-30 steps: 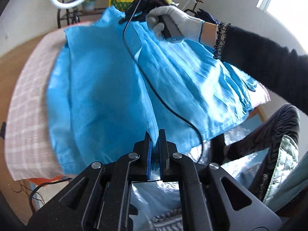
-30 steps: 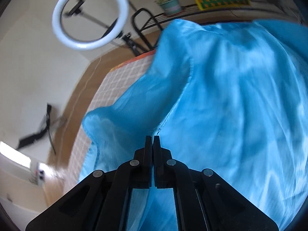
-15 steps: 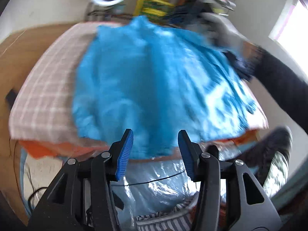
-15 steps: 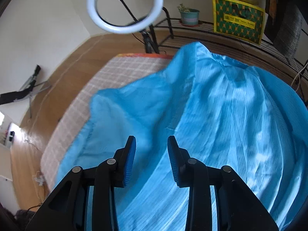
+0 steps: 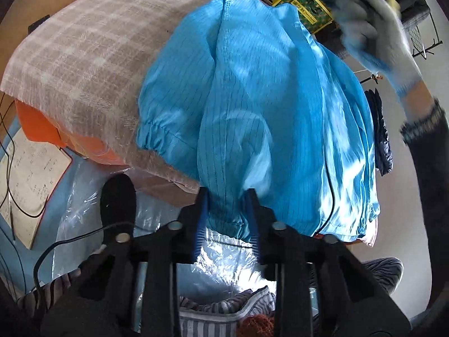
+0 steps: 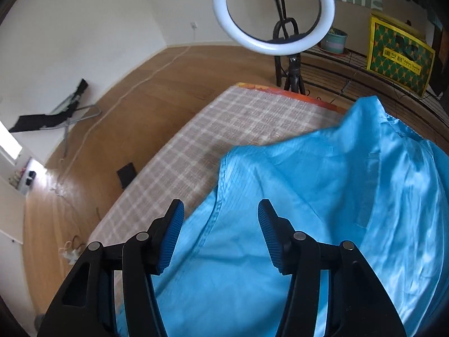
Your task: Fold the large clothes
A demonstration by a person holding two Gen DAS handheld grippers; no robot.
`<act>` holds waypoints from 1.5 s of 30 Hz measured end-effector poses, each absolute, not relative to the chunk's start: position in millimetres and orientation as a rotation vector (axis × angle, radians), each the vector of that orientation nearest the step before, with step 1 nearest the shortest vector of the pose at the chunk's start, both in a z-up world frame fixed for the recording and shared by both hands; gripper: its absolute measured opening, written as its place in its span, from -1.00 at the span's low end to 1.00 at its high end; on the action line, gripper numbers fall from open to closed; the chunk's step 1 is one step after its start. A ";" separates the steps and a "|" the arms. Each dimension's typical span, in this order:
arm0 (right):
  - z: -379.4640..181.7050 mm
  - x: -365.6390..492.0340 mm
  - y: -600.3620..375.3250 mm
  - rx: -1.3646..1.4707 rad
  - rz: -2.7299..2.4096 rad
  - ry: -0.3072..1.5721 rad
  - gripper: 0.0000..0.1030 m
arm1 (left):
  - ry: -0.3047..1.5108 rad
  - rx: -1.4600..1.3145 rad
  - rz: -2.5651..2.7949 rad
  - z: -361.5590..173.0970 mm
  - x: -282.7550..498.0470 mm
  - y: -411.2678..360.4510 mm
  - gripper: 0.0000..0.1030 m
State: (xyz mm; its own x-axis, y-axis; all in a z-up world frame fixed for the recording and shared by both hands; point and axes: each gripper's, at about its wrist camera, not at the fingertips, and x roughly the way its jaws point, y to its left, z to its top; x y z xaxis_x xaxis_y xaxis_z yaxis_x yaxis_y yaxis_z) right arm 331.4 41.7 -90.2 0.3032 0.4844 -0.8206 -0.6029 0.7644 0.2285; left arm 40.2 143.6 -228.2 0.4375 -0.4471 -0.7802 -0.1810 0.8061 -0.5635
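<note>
1. Quick update from the folding table: both my claws let go in the last second. A second ago each one was pinched shut on the shiny blue pinstriped garment (image 5: 252,106), and now my left claw (image 5: 228,196) sits with its blue-padded fingers (image 5: 202,213) parted, a gathered cuff or hem of the fabric bulging loosely between them but not clamped.
2. My right claw (image 6: 220,210) is spread wide too, hovering just over the blue cloth with nothing held.
3. So the fold I was carrying is down. The garment now lies heaped in a long bundle on the beige checked blanket (image 5: 84,56) covering the table, with the near end hanging over the front edge toward me. From the right wrist view, one seam edge runs diagonally under my claw and a good part of the blanket is bare beside it.
4. My gloved right hand (image 5: 373,31) shows blurred at the far end of the garment in the left view, so it's on the move.
5. What that means, I reckon: one fold is done, but it's puffy and uneven, not a tidy rectangle yet. Next I'd probably grab that dangling cuffed end and bring it up onto the pile. Slippery fabric, so it could slide off the edge.
</note>
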 end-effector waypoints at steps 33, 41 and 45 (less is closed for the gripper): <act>-166.0 410.8 152.2 -0.292 0.559 1.033 -1.00 | 1.030 -0.532 0.035 -222.1 40.7 180.1 -0.95; -175.9 412.4 136.6 -0.230 0.585 1.041 -0.64 | 1.027 -0.490 0.073 -219.7 39.6 177.6 -0.95; -157.1 404.5 115.7 -0.192 0.608 1.004 -0.50 | 1.021 -0.456 0.088 -216.5 40.2 173.8 -0.95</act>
